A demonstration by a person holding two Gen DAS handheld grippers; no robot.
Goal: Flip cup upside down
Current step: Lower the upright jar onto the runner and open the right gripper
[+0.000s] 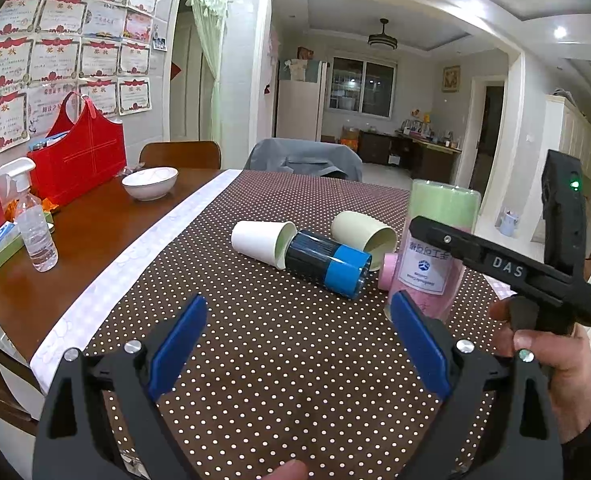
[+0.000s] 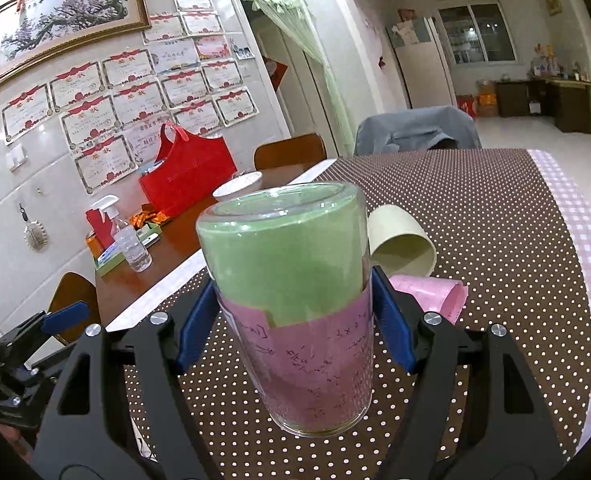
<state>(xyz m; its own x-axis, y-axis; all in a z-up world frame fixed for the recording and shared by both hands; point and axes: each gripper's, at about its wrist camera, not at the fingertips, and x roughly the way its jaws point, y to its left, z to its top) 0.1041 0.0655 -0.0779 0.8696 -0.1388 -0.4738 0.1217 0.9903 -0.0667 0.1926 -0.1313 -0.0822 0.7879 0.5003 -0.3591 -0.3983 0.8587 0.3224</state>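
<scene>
A clear glass cup [image 2: 295, 304] lined with green and pink paper stands upright on the dotted tablecloth [image 2: 475, 216]. My right gripper [image 2: 295, 320] is shut on the cup's sides, blue pads [image 2: 393, 328] against the glass. In the left wrist view the same cup [image 1: 435, 248] stands at the right with the right gripper's black body [image 1: 507, 268] across it. My left gripper [image 1: 299, 340] is open and empty above the cloth, short of the cups.
A white paper cup [image 1: 261, 242], a black-and-blue cup [image 1: 327, 262], a cream cup [image 1: 365, 232] and a pink roll [image 1: 389, 274] lie on their sides mid-table. A bowl [image 1: 150, 182], spray bottle [image 1: 31, 220] and red bag [image 1: 81, 156] stand at the left.
</scene>
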